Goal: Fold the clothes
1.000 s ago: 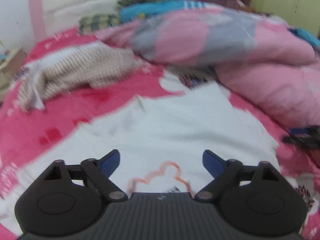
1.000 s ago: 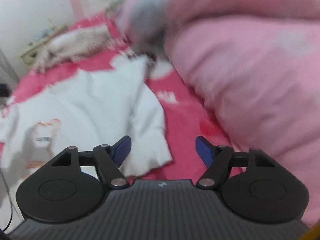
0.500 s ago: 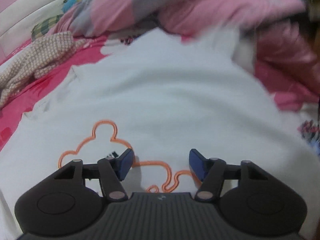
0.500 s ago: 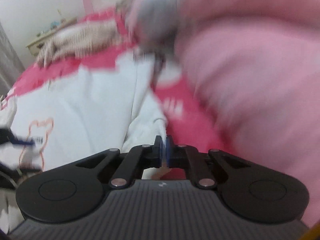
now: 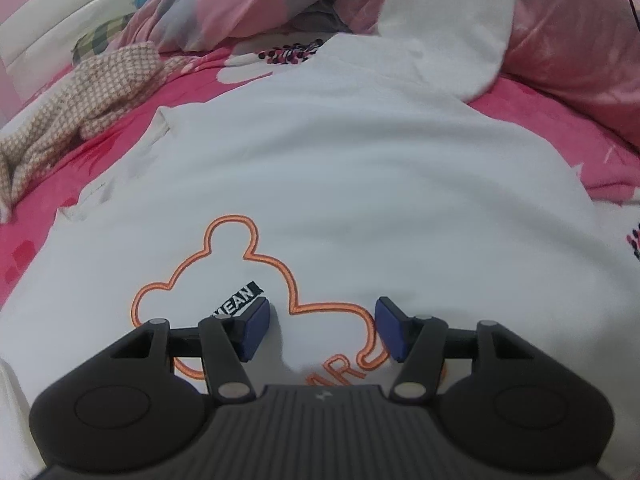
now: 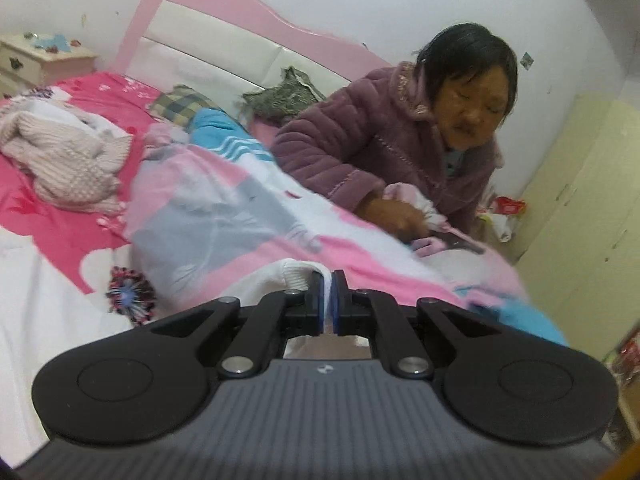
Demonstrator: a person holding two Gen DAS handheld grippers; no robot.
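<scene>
From the left wrist, the white sweatshirt [image 5: 340, 168] lies spread flat on the pink bedsheet [image 5: 48, 216], its orange bear outline [image 5: 224, 264] and a small black label facing up. The left gripper [image 5: 320, 330] sits low over the print with its blue pads apart at a middling width, having just narrowed, and only flat cloth lies between them, nothing pinched. At the top of this view one white sleeve [image 5: 452, 28] rises off the bed in front of the pink quilt [image 5: 248, 4]. A beige knitted garment [image 5: 80, 96] lies crumpled to the left on the sheet.

The right wrist shows what holds that sleeve: the right gripper [image 6: 327, 302] is clamped tight on the ribbed white cuff [image 6: 300, 270], a sliver of fabric squeezed between its blue pads. Only this view takes in the room: the pink headboard [image 6: 224, 12], a cream bedside table [image 6: 36, 60] at the far left, and a person in a purple padded jacket [image 6: 360, 148] leaning over the quilt with one hand [image 6: 392, 216] on small pale cloth. The knitted garment appears here at the left, and the sweatshirt's body only as a white patch in the lower left corner.
</scene>
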